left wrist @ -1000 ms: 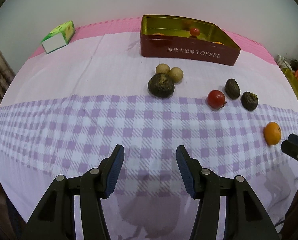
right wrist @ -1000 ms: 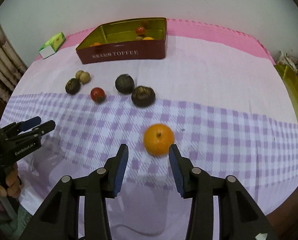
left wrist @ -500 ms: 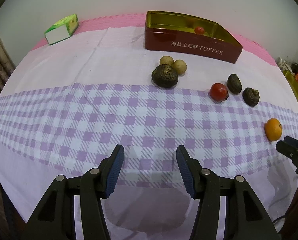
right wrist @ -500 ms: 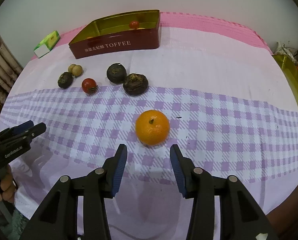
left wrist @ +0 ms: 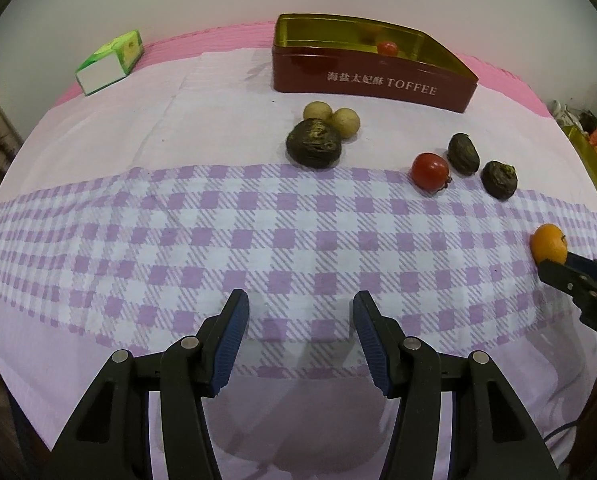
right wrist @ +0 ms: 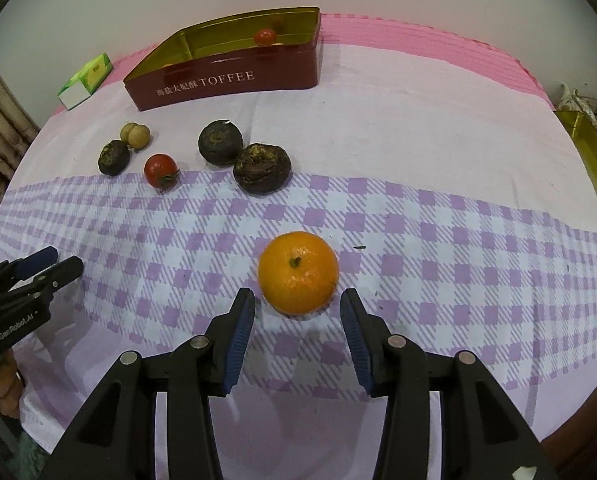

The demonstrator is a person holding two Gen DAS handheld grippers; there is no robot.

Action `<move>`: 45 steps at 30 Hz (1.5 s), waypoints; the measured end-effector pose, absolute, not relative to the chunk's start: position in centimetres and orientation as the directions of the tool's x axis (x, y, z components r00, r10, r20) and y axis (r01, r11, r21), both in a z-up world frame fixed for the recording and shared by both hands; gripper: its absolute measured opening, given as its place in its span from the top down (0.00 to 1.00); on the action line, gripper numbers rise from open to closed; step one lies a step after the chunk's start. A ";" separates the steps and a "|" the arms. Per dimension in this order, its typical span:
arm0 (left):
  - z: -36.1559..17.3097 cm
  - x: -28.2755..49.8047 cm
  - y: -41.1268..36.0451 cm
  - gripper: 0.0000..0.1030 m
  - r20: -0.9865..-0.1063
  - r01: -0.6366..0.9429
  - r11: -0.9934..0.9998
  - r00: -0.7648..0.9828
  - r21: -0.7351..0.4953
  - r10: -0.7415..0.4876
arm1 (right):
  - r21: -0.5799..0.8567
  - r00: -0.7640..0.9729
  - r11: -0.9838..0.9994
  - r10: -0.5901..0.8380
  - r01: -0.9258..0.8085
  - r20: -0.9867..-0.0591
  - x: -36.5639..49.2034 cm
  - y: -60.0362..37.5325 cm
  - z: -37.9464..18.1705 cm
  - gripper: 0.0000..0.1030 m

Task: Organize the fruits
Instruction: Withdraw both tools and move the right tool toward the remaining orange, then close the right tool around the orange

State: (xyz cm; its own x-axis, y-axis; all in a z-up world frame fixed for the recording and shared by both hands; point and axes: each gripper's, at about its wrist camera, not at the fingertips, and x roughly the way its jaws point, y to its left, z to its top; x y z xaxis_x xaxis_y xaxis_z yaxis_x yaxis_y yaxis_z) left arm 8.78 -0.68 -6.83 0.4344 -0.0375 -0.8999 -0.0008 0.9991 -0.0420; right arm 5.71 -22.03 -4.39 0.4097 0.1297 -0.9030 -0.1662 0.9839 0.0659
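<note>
An orange (right wrist: 298, 272) lies on the purple-checked cloth just ahead of my right gripper (right wrist: 297, 298), whose open fingertips flank its near side without touching it. The same orange (left wrist: 549, 243) shows at the right edge of the left wrist view, with the right gripper (left wrist: 554, 268) beside it. My left gripper (left wrist: 300, 304) hangs open over bare cloth, nothing between its fingers. Farther back lie a red tomato (right wrist: 160, 169), three dark wrinkled fruits (right wrist: 262, 168) and two small tan fruits (right wrist: 135, 135). A red TOFFEE tin (right wrist: 234, 78) at the back holds a tomato (right wrist: 265, 37).
A green and white carton (left wrist: 110, 62) lies at the back left on the pink mat. A gold-rimmed tray (right wrist: 594, 168) runs along the right edge. A hand (right wrist: 2, 390) holds the left gripper (right wrist: 58, 266) at the left of the right wrist view.
My right gripper has come down and closer to the orange, which now sits larger and nearer between the fingertips. The left gripper has stayed put and open.
</note>
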 end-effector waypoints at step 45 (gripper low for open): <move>-7.5 15.8 -8.3 0.46 -0.896 0.120 0.992 0.434 -0.047 -0.095 | 0.040 0.435 0.985 0.110 -0.167 -0.894 10.3 -23.3 -5.1 0.64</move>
State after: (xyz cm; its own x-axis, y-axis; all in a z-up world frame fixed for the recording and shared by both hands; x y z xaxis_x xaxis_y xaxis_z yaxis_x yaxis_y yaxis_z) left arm 15.82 -8.35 -7.48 0.4342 -0.0951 -0.8958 0.1197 0.9917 -0.0472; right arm 10.33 -23.34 -5.12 0.4351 0.1105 -0.8936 -0.1673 0.9851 0.0403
